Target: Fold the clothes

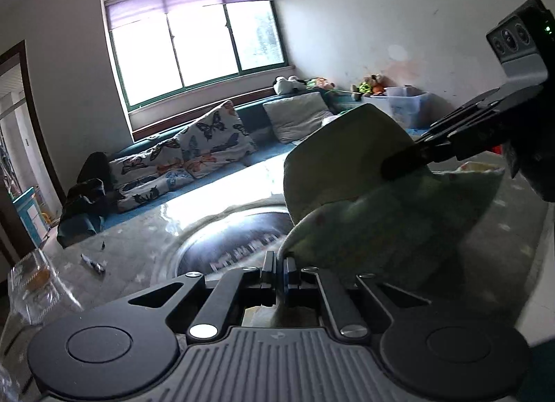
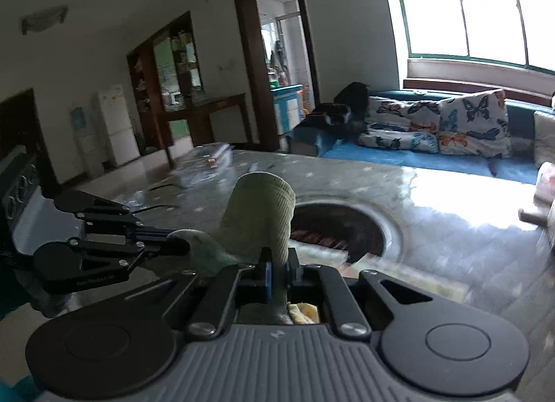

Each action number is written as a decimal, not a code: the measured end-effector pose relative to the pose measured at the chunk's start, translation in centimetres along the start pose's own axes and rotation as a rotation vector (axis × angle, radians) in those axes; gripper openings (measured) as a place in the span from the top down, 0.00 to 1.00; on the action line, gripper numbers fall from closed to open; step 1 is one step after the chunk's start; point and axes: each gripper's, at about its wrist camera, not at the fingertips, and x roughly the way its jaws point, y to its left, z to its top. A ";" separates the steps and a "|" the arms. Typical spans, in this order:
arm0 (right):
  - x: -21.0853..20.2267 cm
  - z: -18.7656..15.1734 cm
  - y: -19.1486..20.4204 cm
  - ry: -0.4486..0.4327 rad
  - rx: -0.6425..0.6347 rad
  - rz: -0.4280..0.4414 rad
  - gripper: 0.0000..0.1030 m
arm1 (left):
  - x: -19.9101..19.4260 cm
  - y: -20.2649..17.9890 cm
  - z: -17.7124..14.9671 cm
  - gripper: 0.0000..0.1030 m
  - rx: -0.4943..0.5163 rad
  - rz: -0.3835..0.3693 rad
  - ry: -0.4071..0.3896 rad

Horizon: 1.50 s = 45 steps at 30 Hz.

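Observation:
A pale green knit garment hangs between my two grippers above the marble table. My left gripper is shut on one edge of it at the bottom middle of the left wrist view. My right gripper enters that view from the right and is shut on the cloth's upper part. In the right wrist view my right gripper is shut on the garment's ribbed cuff, which stands up in front of it. My left gripper clamps the same cloth at the left.
The marble table has a round dark inset in its middle. Clear plastic packaging lies at its left edge, and a small dark object near it. A blue sofa with butterfly cushions stands behind, under the window.

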 end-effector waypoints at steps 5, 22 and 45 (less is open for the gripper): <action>5.4 2.7 -3.2 0.043 0.016 -0.057 0.94 | 6.5 2.5 1.3 0.96 -0.023 0.008 0.075; 12.9 -1.2 -9.5 0.097 0.154 -0.246 0.80 | 17.2 9.0 -1.1 0.80 -0.185 0.205 0.269; 9.9 -4.2 -8.8 0.121 0.169 -0.277 0.76 | 16.8 2.0 1.2 0.73 -0.286 -0.058 0.239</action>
